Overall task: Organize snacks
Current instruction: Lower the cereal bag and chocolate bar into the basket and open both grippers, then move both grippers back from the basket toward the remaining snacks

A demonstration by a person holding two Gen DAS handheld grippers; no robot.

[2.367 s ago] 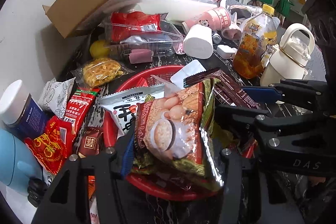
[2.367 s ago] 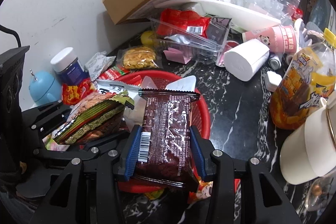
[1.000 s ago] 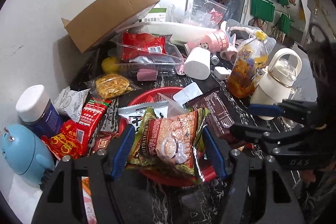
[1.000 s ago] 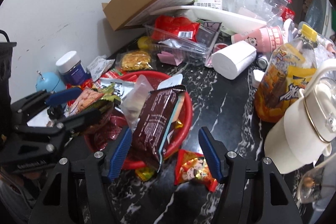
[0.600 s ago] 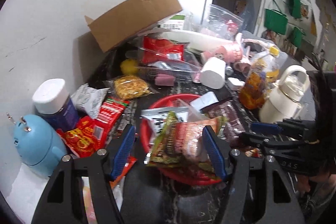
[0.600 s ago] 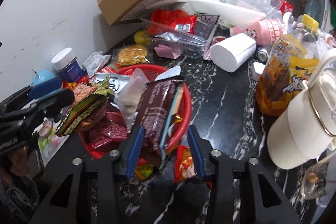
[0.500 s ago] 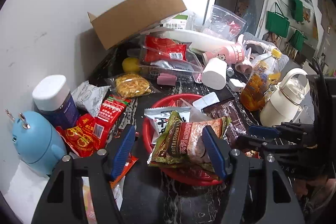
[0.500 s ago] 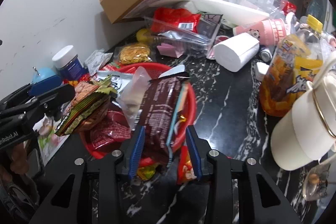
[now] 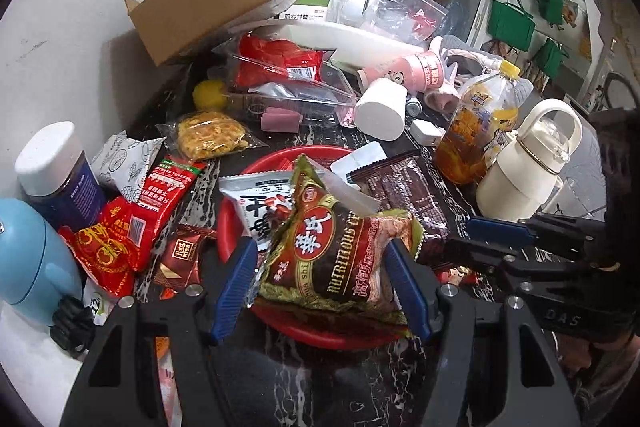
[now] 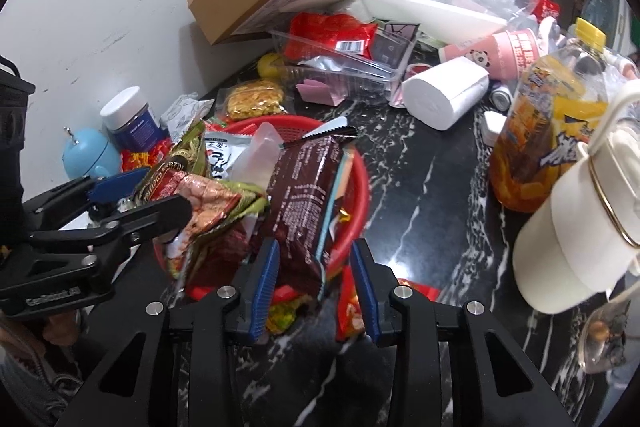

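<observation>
Left side first: my left gripper [image 9: 322, 287] has its fingers about half spread, and the crumpled maroon-and-green foil cereal bag [image 9: 340, 247] is caught between them. It sits tilted over the near rim of the round red plastic basket [image 9: 328, 329], on the black marbled table [image 9: 320, 379]. From the other camera the bag looks pinched, so I'm calling that one held.

Middle is the basket itself, already piled up with packets.

Right side is where the next move gets decided. The long dark-brown foil biscuit pack [image 10: 304, 187] leans against the basket's right rim. Its long axis runs pretty much straight away from my right gripper [image 10: 314, 283], and only the near end pokes in between the fingers. Those fingers have just been closing and are now narrow. The left pad is up against the wrapper, but there's a visible gap at the right pad [image 10: 366, 287], so no grip as far as I can see. A small orange-red snack packet [image 10: 348, 307] lies on the table just under that gap.

My right hand is clearly the nearer one to the brown pack. I reckon any pinch would be across its short width at the near end.
</observation>
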